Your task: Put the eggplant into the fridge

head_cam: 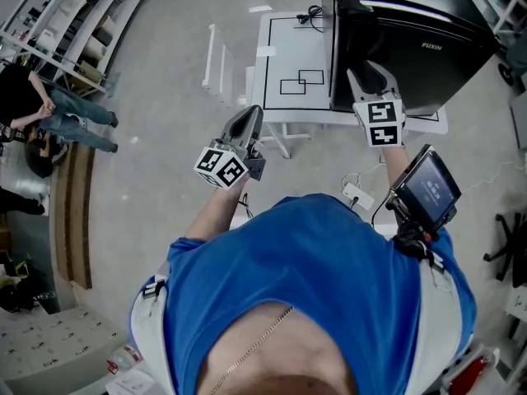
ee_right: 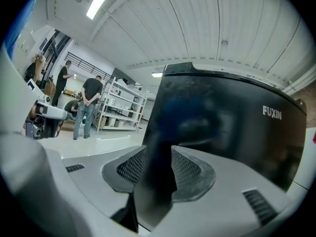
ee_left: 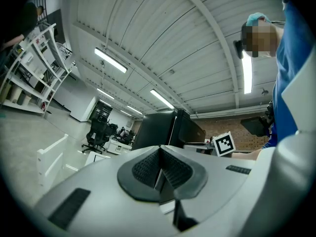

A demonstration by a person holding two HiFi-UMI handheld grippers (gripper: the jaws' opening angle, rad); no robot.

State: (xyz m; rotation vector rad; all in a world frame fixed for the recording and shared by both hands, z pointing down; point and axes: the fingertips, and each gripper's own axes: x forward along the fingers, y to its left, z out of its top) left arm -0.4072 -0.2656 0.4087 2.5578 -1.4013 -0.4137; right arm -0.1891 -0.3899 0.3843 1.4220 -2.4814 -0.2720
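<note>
Closest to us, the left claw (ee_left: 160,169), grey plastic with ribbed black pads, has its jaws pressed together tip to tip, and nothing sits between them. The right claw (ee_right: 159,164), of the same make, holds its jaws a narrow way apart. Through the gap we see only the dark face beyond, so it grips nothing.

From the head view we see the left claw (head_cam: 247,120) hanging over the grey floor (head_cam: 165,138), apart from the furniture. The right claw (head_cam: 375,72) points at the lower front of the glossy black fridge (head_cam: 412,44) and is very near it; whether it touches we cannot tell. The fridge stands on the right part of a white table (head_cam: 296,56) marked with black rectangles, and its front carries the word FUXIN. We find the eggplant in no view.

A white shelving rack (head_cam: 74,23) lines the far left, with people (head_cam: 49,118) standing beside it.
</note>
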